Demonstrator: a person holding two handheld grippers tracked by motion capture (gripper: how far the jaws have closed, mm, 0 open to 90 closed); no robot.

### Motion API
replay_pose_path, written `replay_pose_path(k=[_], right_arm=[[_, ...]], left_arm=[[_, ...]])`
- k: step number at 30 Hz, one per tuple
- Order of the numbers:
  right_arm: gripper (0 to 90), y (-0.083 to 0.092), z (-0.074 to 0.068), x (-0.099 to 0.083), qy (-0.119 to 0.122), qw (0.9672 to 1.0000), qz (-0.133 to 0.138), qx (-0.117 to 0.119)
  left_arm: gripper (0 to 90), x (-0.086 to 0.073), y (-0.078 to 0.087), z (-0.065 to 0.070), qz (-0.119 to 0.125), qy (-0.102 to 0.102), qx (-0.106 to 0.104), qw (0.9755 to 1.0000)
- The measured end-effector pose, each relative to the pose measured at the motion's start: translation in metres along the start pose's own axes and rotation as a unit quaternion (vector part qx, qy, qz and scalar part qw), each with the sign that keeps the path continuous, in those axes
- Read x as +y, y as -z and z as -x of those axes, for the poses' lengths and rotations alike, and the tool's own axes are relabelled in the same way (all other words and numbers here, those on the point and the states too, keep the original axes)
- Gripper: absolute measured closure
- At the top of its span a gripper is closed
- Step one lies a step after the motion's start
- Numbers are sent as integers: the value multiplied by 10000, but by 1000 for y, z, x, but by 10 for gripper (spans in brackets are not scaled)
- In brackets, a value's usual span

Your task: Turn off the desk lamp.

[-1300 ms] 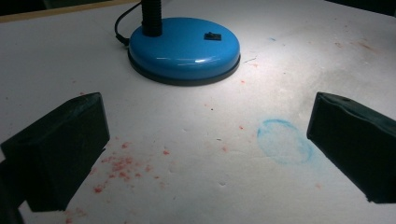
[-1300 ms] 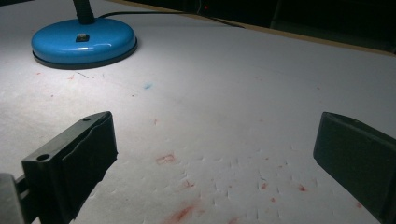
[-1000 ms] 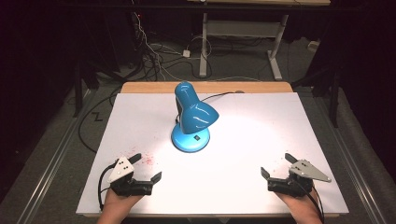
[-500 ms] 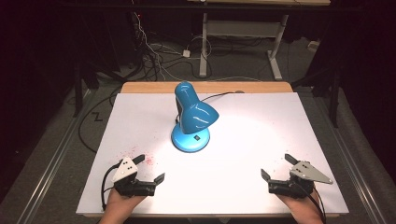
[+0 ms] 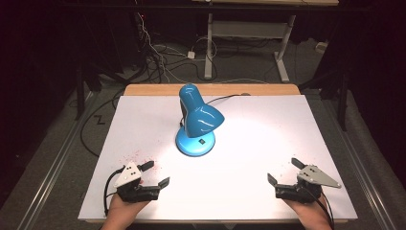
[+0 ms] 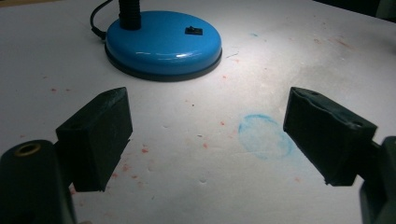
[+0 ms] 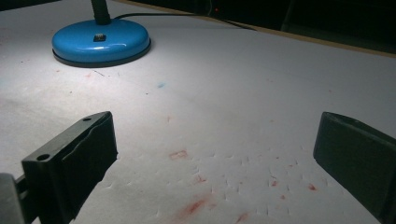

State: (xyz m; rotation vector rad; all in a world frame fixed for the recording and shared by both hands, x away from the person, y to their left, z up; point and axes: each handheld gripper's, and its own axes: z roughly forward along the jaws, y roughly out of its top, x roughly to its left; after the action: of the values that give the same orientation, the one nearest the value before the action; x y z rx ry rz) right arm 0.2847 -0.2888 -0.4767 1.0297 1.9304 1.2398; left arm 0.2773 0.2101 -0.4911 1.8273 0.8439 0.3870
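Observation:
A blue desk lamp (image 5: pixel 197 120) stands lit at the middle of the white table (image 5: pixel 287 124), its round base (image 6: pixel 163 42) ahead of my left gripper (image 5: pixel 155 175) and far off at upper left of the right gripper view (image 7: pixel 100 41). The left gripper rests near the table's front left; its jaws have just been closing a little, stand open, and nothing is between them. My right gripper (image 5: pixel 285 171) sits at the front right, jaws wide open over bare, red-stained board. Both grippers (image 6: pixel 208 135) (image 7: pixel 215 158) are well short of the lamp.
The lamp's black cord (image 5: pixel 225 98) runs off the back edge over a wooden strip (image 5: pixel 215 89). A faint blue ring mark (image 6: pixel 264 135) and red specks stain the board. Dark floor with cables and a desk frame (image 5: pixel 249 33) lies beyond.
The left gripper's jaws have drawn slightly closer together. Both hands and the lamp stay where they were.

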Motion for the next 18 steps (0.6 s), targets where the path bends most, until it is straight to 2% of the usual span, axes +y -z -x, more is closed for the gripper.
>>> replay_pose_path(k=[3, 7, 11, 15, 16, 18], right_arm=[[3, 1, 2, 0, -58, 10000, 10, -24], [3, 3, 2, -1, -48, 10000, 14, -35], [3, 3, 2, -1, -59, 10000, 16, -42], [3, 2, 0, -1, -11, 10000, -7, -29], [3, 2, 0, -1, -11, 10000, -7, -29], [3, 1, -2, 0, 21, 10000, -11, 1]], left_arm=[[191, 1, 1, 0, 58, 39, 5, 10000], [221, 2, 1, 0, 22, 137, 60, 9999], [270, 3, 0, 0, 3, 128, 113, 9999], [367, 2, 1, 0, -11, 43, 122, 9999], [367, 2, 1, 0, -9, 26, 118, 9999], [433, 1, 2, 0, 6, 31, 99, 9999]])
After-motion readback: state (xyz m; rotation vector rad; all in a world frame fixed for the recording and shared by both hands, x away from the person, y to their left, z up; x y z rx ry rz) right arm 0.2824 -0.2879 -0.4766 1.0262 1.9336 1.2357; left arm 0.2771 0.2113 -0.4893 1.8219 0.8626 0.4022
